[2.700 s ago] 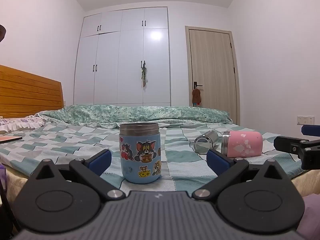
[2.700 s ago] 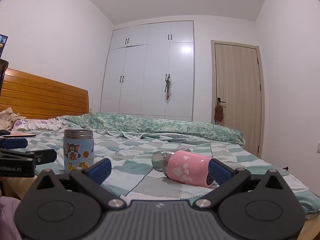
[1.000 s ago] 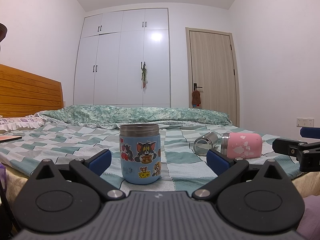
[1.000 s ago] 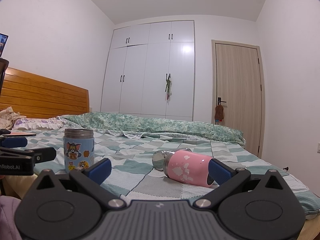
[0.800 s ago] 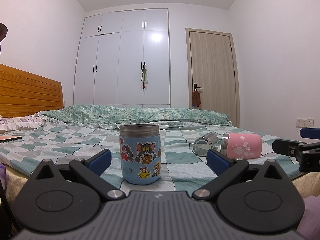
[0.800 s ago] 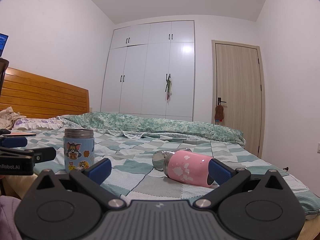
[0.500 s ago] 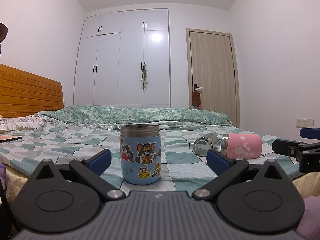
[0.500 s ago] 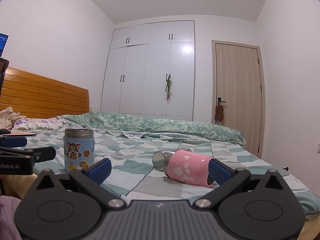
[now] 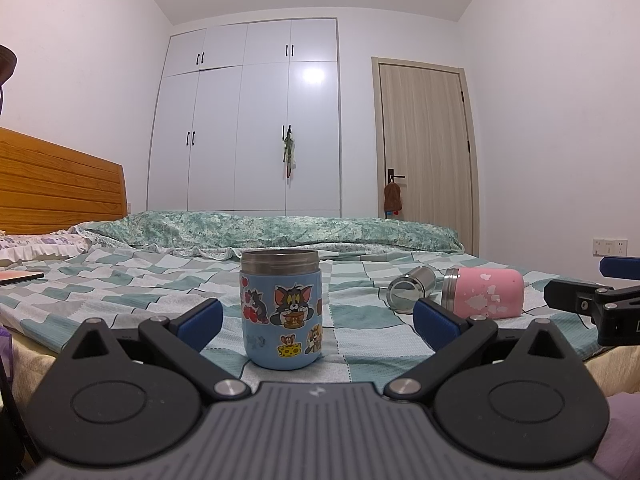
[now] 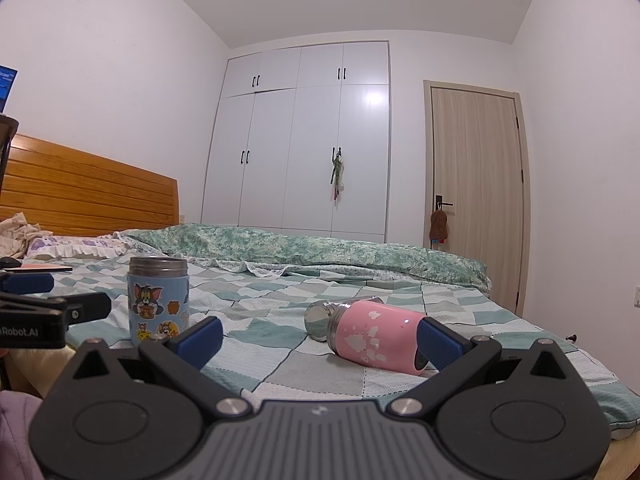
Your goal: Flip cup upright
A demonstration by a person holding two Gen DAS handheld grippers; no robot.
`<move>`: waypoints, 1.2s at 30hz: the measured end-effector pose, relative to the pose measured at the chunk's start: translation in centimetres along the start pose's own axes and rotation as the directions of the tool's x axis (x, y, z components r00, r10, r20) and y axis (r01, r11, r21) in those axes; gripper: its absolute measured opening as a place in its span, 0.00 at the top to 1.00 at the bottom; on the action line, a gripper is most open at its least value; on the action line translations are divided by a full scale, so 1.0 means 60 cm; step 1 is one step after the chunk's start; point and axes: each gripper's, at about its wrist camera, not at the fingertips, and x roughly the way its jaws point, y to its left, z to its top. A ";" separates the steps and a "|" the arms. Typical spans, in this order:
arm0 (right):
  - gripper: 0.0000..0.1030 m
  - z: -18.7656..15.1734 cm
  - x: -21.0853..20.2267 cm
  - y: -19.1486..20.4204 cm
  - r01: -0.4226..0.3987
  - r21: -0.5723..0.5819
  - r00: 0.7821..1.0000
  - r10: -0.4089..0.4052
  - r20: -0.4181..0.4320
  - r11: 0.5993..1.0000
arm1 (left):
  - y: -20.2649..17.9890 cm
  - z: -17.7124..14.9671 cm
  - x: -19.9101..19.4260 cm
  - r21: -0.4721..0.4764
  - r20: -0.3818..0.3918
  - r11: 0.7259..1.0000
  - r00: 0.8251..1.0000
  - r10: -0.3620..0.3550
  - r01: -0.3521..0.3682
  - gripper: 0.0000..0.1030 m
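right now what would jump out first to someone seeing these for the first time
The blue cartoon-sticker cup stands upright on the checked bedspread, between the open left gripper's fingers in the left wrist view. To its right, the pink cup lies on its side with a small steel cup at its mouth, ahead of the open right gripper.

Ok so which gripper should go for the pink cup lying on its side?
Right. The right gripper is open with the pink cup lying just ahead, near its right finger. The left gripper faces the upright blue cup instead.
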 end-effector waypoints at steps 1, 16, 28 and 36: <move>0.00 0.000 0.000 0.000 0.000 0.000 1.000 0.000 0.000 1.000 | -0.002 0.000 0.001 0.000 0.000 1.000 1.000 0.000 0.000 0.00; 0.00 0.000 0.000 0.000 0.000 -0.001 1.000 0.000 0.000 1.000 | 0.000 0.001 -0.003 -0.001 0.000 1.000 1.000 0.000 0.000 0.00; 0.00 -0.001 0.000 0.002 0.000 0.000 1.000 0.000 0.001 1.000 | -0.004 0.003 -0.002 0.001 -0.005 1.000 1.000 -0.006 0.006 0.00; 0.00 0.020 0.009 -0.031 0.035 0.044 0.999 -0.034 -0.025 0.998 | -0.050 0.028 0.044 0.091 -0.074 0.984 0.987 -0.144 0.151 0.00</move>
